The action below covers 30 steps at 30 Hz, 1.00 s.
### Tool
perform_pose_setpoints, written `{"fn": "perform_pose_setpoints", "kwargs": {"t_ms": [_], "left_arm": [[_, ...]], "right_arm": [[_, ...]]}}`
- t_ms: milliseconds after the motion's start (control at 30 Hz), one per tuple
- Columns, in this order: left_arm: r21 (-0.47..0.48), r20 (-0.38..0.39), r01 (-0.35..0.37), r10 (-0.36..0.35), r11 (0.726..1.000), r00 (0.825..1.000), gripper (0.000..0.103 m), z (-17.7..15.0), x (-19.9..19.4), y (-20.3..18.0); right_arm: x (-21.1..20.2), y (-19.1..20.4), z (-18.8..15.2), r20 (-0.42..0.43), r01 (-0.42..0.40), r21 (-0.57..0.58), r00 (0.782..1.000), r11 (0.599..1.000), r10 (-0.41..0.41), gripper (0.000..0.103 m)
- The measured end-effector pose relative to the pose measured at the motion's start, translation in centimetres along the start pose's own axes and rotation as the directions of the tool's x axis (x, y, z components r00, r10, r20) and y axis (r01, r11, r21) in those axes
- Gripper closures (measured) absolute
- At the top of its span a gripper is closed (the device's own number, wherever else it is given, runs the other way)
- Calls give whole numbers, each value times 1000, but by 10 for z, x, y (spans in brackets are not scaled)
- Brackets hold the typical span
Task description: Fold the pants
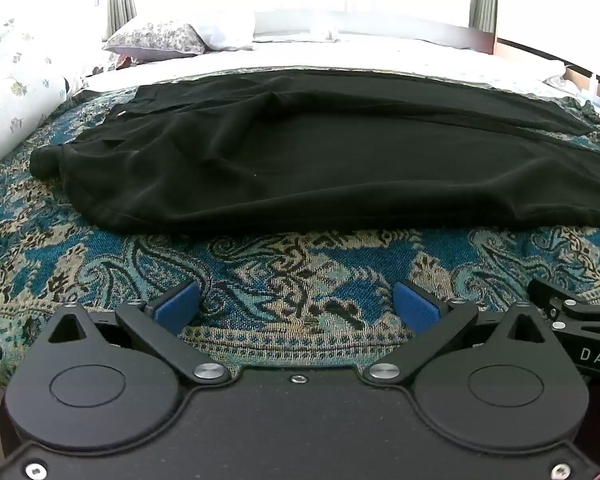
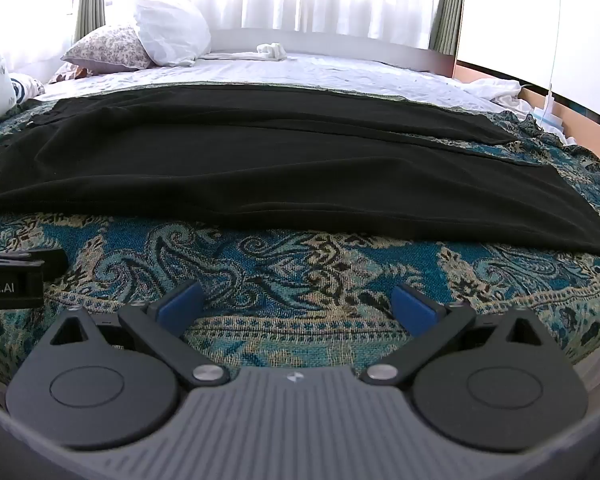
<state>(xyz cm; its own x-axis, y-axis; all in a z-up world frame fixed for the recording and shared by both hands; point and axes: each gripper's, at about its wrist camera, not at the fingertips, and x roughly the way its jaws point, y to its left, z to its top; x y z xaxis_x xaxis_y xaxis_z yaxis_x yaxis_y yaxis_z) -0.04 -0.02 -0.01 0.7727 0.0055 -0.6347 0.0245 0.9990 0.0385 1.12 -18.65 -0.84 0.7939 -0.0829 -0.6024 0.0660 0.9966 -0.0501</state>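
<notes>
Your left tool [image 1: 298,300] has its two blue pads spread wide apart, and nothing is between them. Your right tool [image 2: 298,302] is the same: pads wide apart, holding nothing. Both tools hang over the blue patterned blanket [image 1: 284,268] on the bed, close to its near edge. They sit side by side. You can see a bit of the right tool at the right edge of the left camera's view, and a bit of the left tool at the left edge of the right camera's view.

The black pants [image 1: 300,160] lie spread out flat on the blanket, a little way in front of both tools. They stretch across the bed from left to right. The waist end is on the left, and the two legs run off to the right. The far leg lies behind the near leg, and a thin strip of blanket shows between them near the right end. The cloth has some soft wrinkles.

Behind the pants is a white sheet [image 2: 340,68]. A flowered pillow [image 2: 108,50] and a white pillow [image 2: 172,32] sit at the far left corner of the bed. A small white cloth [image 2: 270,51] lies near the headboard.
</notes>
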Motion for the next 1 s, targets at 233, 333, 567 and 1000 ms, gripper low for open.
{"fn": "perform_pose_setpoints", "kwargs": {"t_ms": [233,333,567,1000], "left_arm": [[-1,-5,1,-1,1000,1000,0,-2,0,0],[-1,-8,2,-2,1000,1000,0,0,0,0],[-1,-9,1,-1,1000,1000,0,0,0,0],[-1,-10,1,-1,1000,1000,0,0,0,0]], "right_arm": [[0,0,0,0,0,0,1000,1000,0,0],[0,0,0,0,0,-1,1000,1000,0,0],[0,0,0,0,1,-2,1000,1000,-1,0],[0,0,1,-2,1,-2,1000,1000,-1,0]]}}
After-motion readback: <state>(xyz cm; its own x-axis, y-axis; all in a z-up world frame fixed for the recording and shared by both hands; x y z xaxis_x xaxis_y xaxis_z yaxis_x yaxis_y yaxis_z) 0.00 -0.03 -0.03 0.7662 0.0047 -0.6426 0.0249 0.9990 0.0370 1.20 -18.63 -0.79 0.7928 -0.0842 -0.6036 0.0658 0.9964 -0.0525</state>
